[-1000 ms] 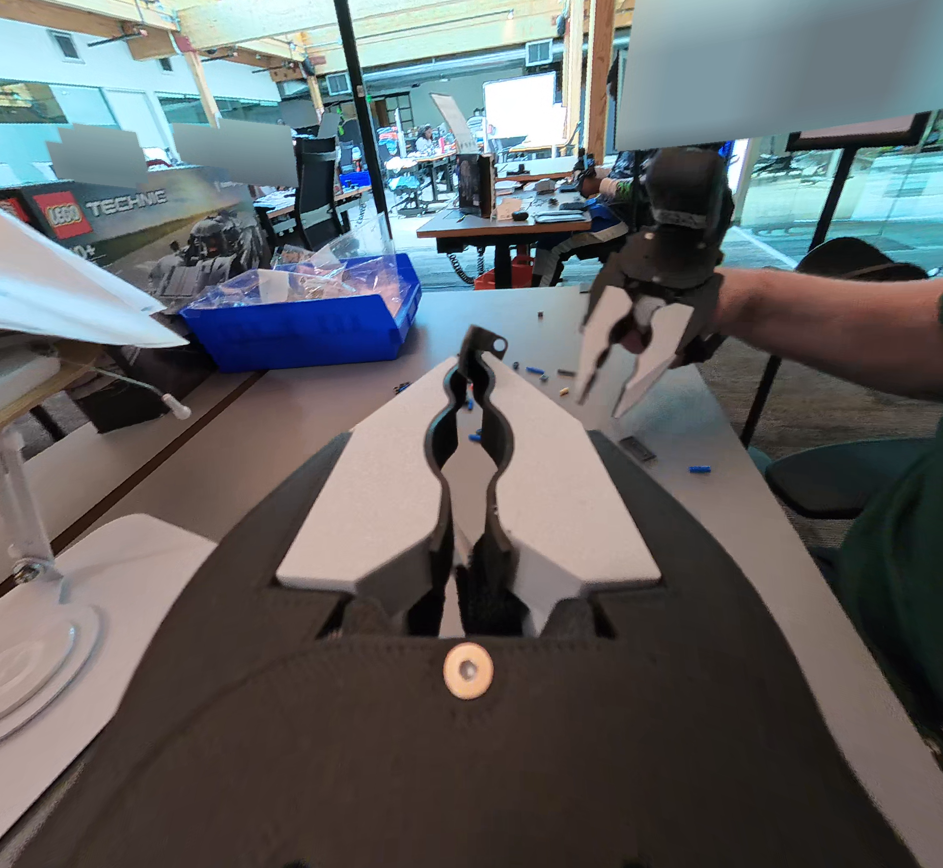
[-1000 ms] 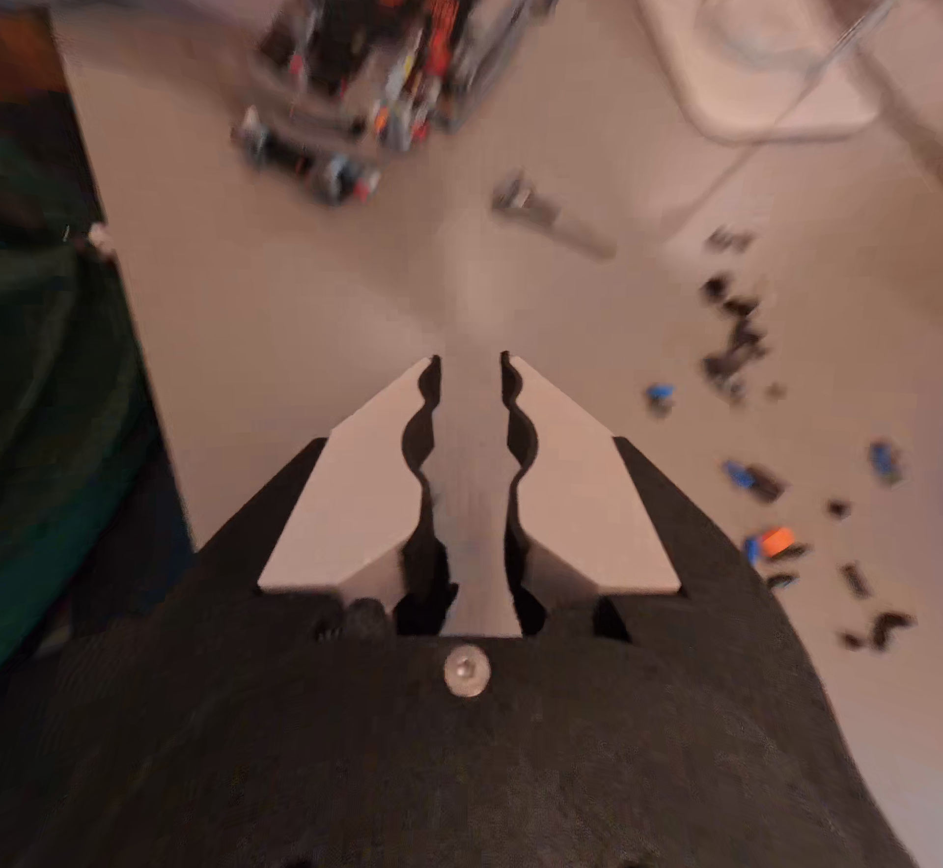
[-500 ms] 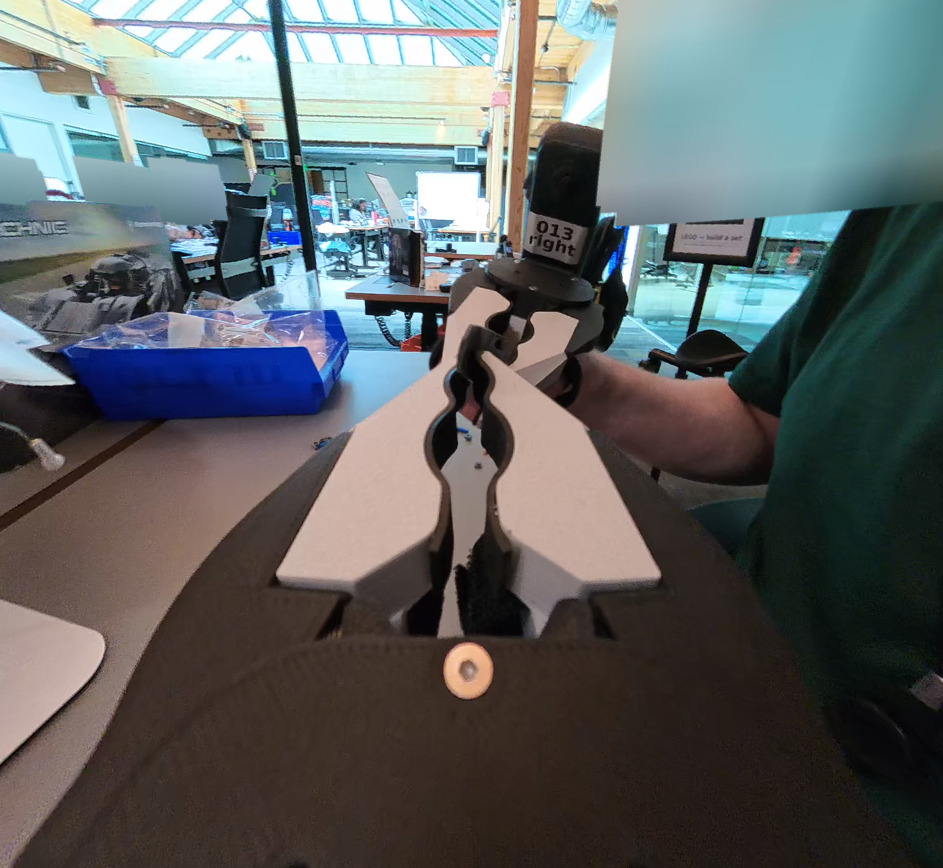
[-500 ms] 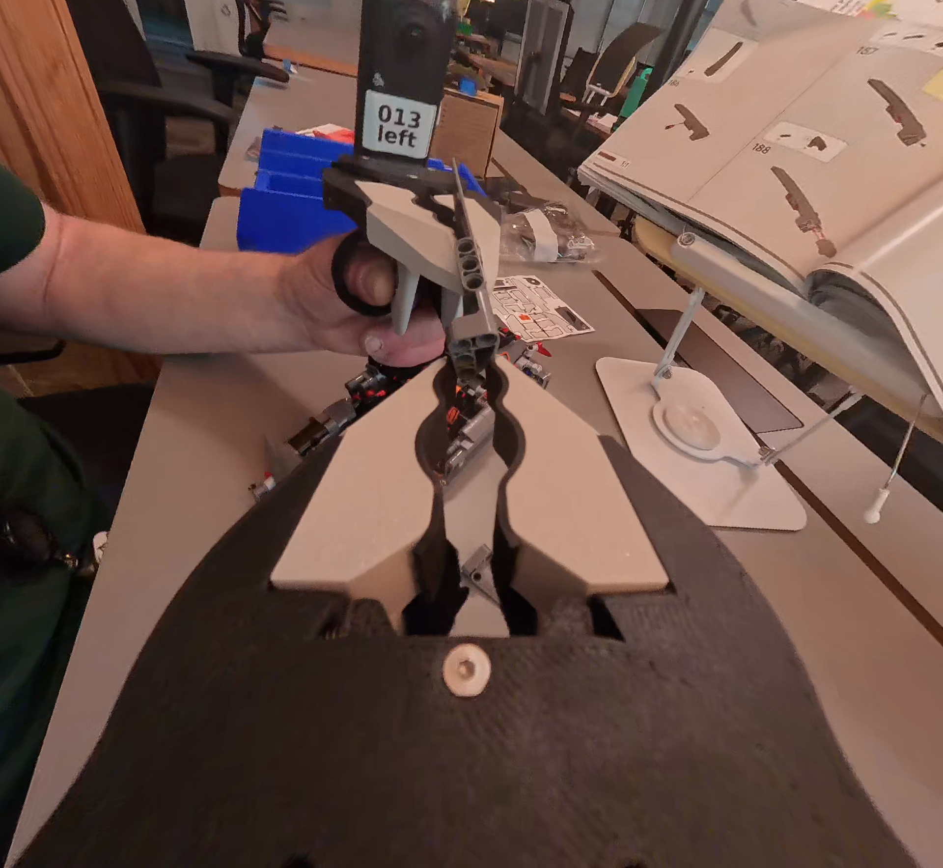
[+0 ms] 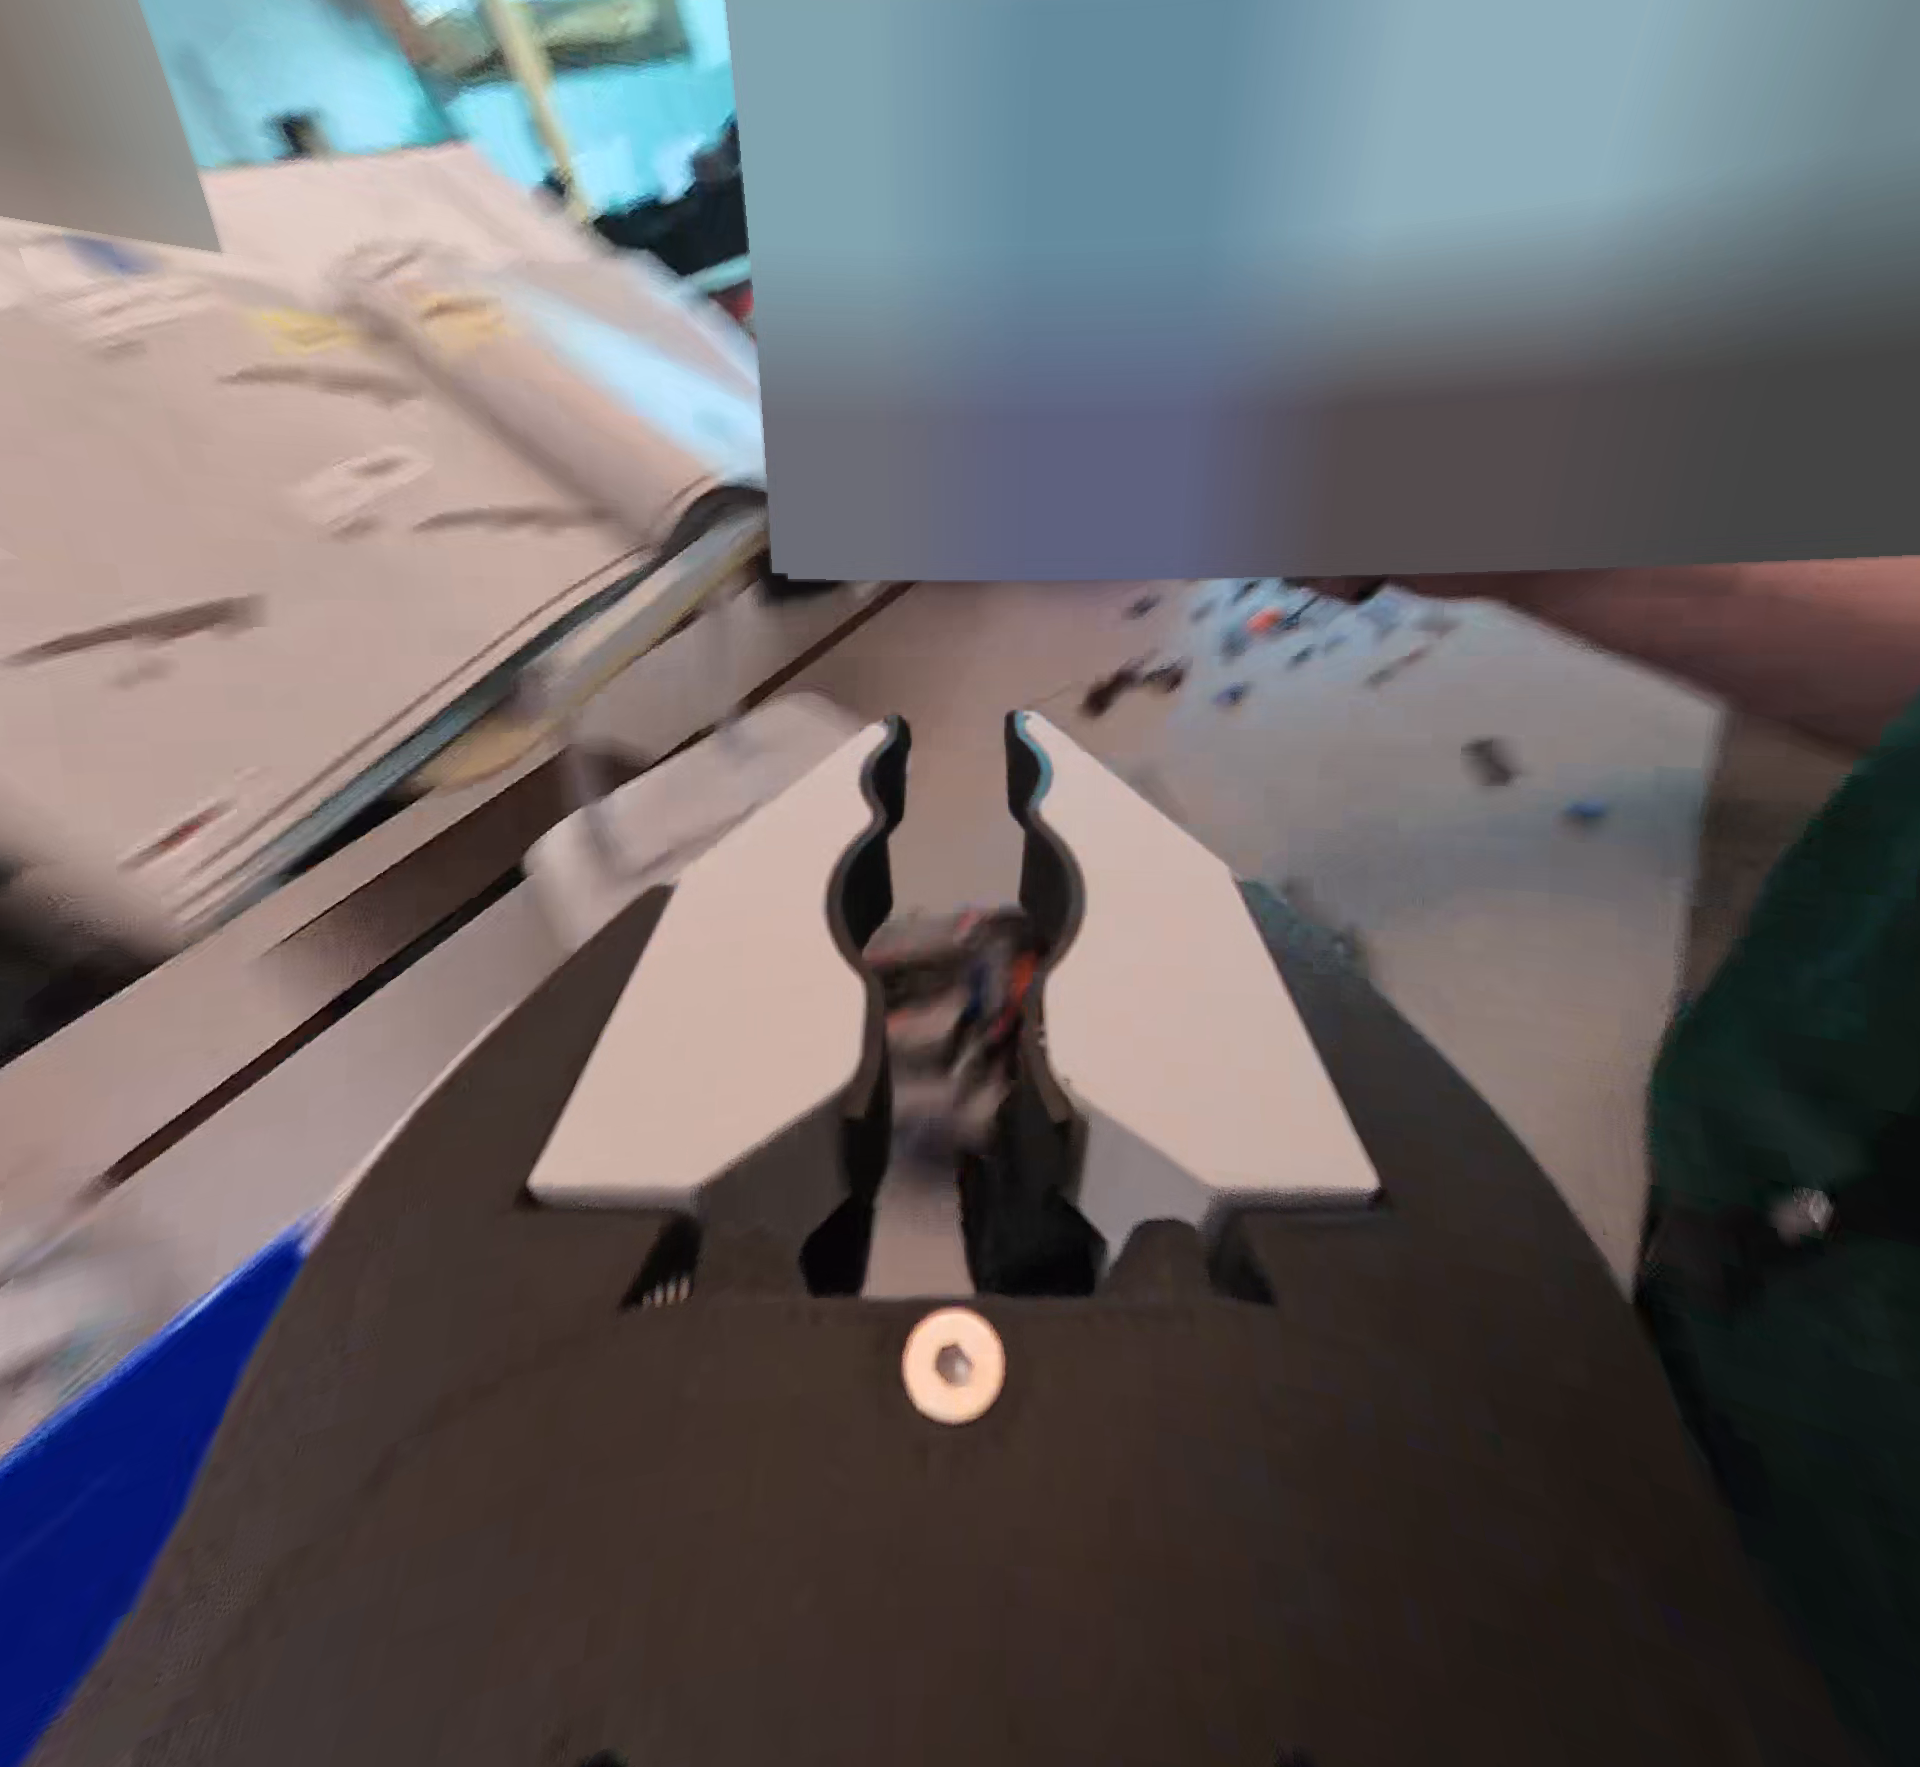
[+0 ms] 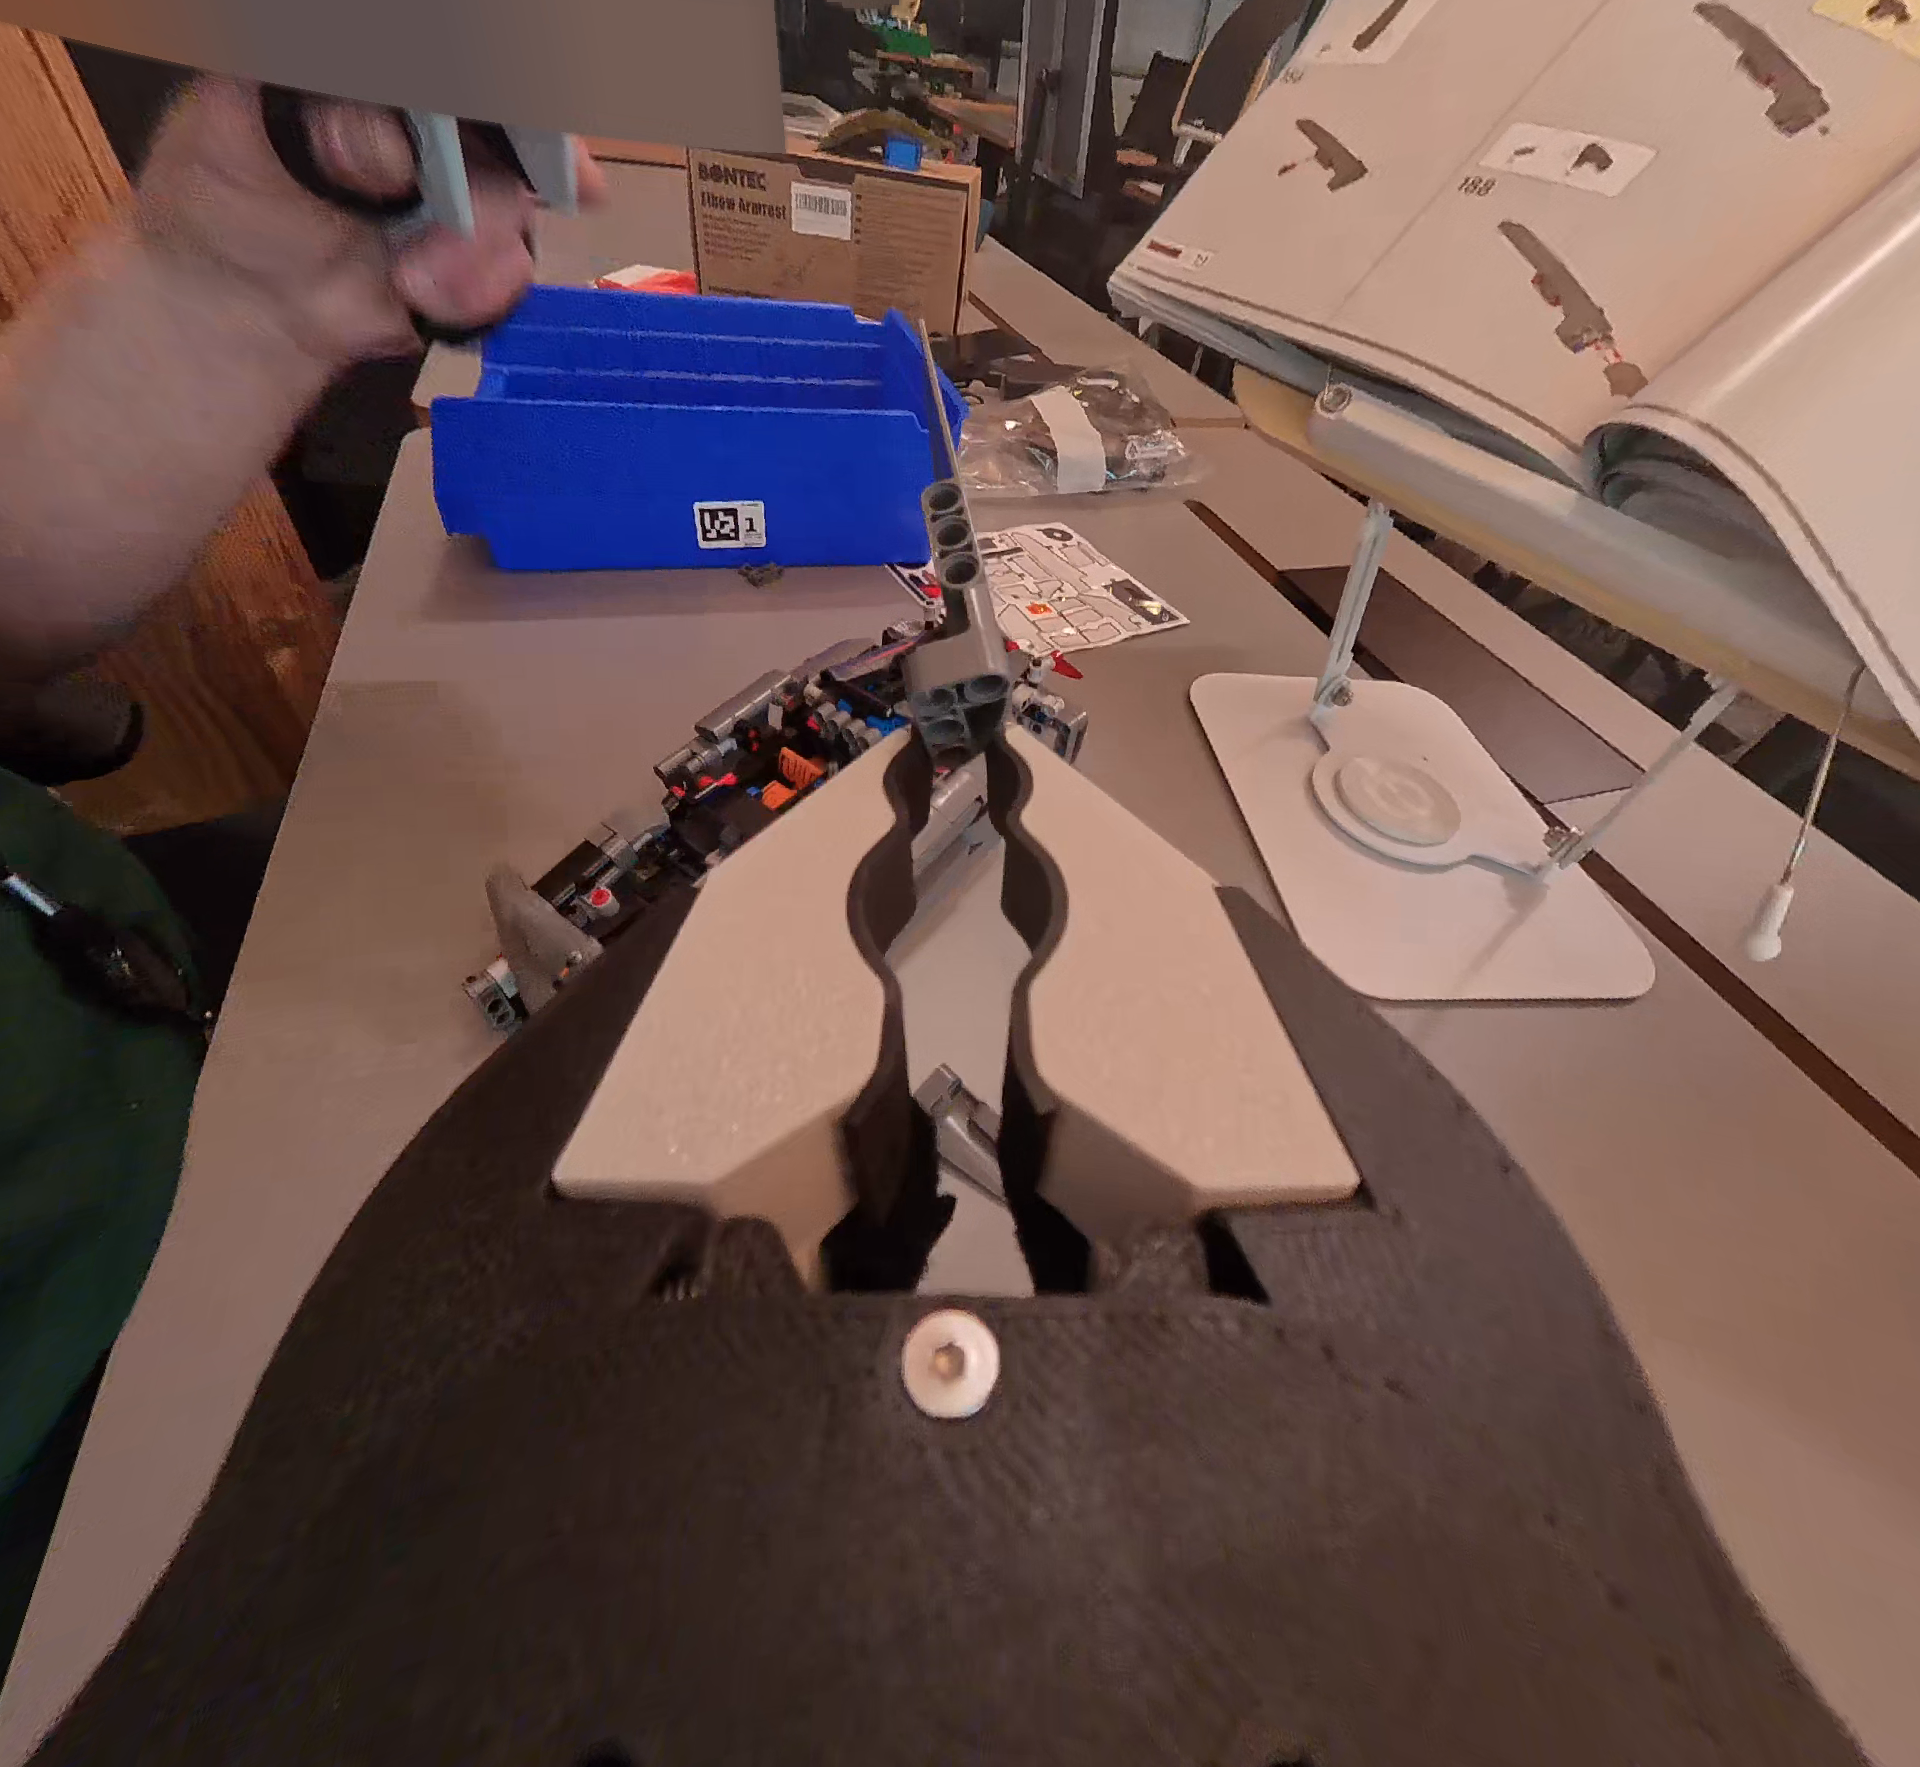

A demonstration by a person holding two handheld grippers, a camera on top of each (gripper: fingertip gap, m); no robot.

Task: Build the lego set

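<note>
The right gripper (image 6: 951, 741) pinches an upright grey beam (image 6: 958, 637) above the model (image 6: 790, 761); the left gripper (image 5: 954, 730) (blurred) seemingly hangs open, empty.

Left wrist view smeared by motion blur, right wrist view sharp around the blue bin (image 6: 665, 460), blurred hand (image 6: 260, 304) above-left of it, wide-angle bending at edges.

Right gripper (image 6: 951, 751): pale grey wavy-edged fingers (image 6: 748, 1011), black textured body, one silver screw (image 6: 950, 1362). Sleeve (image 6: 73, 1073) apparently dark green.
</note>
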